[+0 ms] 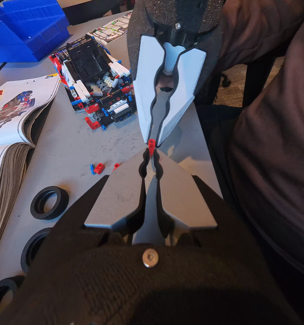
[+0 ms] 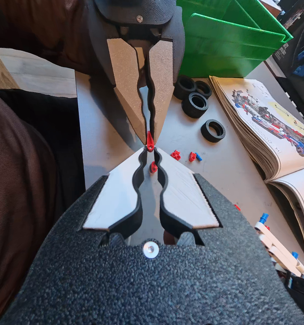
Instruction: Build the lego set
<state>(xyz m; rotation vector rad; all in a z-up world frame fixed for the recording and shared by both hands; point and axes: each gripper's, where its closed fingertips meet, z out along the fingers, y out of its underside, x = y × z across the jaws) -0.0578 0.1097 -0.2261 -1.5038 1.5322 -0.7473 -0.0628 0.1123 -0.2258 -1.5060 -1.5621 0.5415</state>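
Both grippers meet tip to tip mid-frame over the desk (image 1: pixel 68 149). The left gripper (image 1: pixel 151 152) and the right gripper (image 2: pixel 149 149) both have jaws pinching one small red piece (image 1: pixel 151 146), though who really grips it is hard to tell. The half-built lego car (image 1: pixel 95 84) sits upper left.

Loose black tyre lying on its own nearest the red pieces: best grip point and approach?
Take the lone black tyre across its rim wall, one finger down the open bore and one outside. It looks to be lying on its side, bore facing up, so come from straight above. Use the edge facing the bare table, away from the instruction book. Both grippers seem busy pinching a small red piece.
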